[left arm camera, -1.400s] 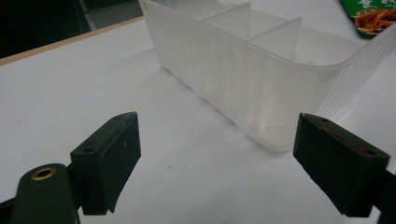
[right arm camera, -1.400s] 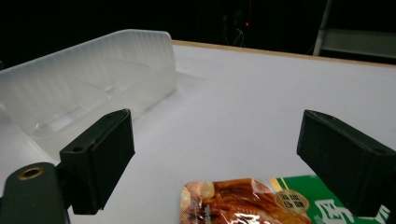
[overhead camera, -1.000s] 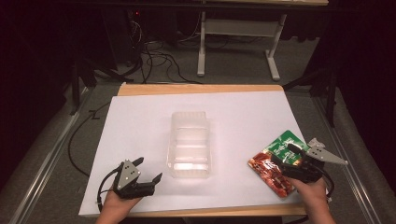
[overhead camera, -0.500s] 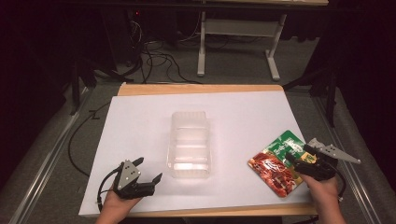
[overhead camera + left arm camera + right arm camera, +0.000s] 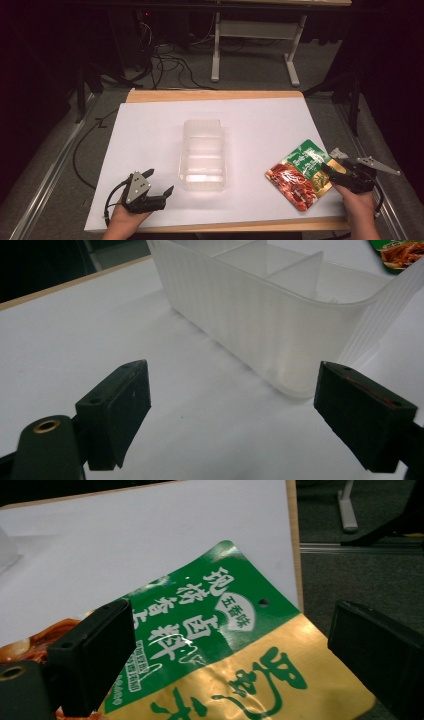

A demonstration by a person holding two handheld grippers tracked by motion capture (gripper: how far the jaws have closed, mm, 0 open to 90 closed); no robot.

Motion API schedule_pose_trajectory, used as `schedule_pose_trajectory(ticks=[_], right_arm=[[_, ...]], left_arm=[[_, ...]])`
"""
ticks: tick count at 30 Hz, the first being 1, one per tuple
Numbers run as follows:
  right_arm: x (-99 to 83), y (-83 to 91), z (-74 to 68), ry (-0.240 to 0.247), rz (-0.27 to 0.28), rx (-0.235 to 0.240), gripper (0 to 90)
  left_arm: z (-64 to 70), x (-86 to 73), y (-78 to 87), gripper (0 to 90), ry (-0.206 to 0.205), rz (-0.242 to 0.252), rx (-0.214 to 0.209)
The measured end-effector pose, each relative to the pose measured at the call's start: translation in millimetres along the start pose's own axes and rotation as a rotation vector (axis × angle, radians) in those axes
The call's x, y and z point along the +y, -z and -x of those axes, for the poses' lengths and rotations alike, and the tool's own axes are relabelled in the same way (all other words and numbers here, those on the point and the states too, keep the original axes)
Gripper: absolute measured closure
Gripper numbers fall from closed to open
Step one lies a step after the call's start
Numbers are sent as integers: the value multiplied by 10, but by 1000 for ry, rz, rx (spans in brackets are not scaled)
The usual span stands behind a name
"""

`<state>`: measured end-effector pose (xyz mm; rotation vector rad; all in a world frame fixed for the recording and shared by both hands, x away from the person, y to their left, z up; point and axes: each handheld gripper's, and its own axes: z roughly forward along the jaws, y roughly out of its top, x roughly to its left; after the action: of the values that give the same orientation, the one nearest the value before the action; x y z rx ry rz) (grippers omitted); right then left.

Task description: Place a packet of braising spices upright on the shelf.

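Lying flat, glossy green, gold and red seasoning packet [image 5: 300,173], white lettering

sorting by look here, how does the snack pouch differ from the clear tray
The snack pouch is opaque, printed green, yellow and red; the clear tray is see-through and unprinted. The pouch lies flat at the table's right edge; the tray stands walled and divided mid-table. The right gripper is open over the pouch; the left gripper, open, is short of the tray. Both rest on the white sheet.
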<state>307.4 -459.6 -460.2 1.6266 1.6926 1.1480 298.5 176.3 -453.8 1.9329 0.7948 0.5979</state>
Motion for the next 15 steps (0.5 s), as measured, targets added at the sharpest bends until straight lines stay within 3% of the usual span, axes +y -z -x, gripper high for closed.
schedule_pose_trajectory(ticks=[11,15], right_arm=[[-68,18,270,-101,-53,-27,46],[-79,-18,341,-129,-71,-3,59]], left_arm=[[6,-1,-5,154,-6,-5,-2],[8,-2,-11,154,-9,-7,-3]])
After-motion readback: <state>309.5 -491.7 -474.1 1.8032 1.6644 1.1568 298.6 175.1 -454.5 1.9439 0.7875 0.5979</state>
